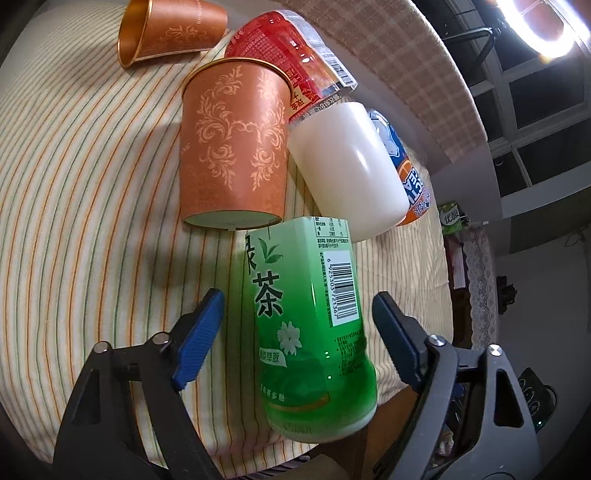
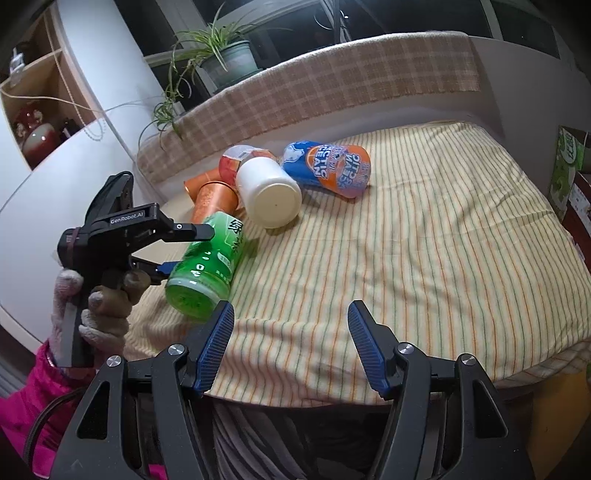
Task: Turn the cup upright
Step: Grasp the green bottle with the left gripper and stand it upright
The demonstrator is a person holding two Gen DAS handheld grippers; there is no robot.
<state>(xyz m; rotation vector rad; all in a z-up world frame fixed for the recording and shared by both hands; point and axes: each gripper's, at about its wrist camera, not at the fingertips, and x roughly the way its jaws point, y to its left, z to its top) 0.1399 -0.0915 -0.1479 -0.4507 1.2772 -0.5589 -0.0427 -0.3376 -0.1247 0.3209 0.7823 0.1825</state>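
A green tea cup lies on its side on the striped cloth, its base toward the camera. My left gripper is open, its blue pads on either side of the cup with small gaps. In the right wrist view the green cup lies near the table's front left, with the left gripper around it. My right gripper is open and empty above the table's front edge.
Behind the green cup lie an orange patterned cup, a white cup, a red-labelled cup, a blue-orange cup and a second orange cup. A checked ledge with a potted plant borders the back.
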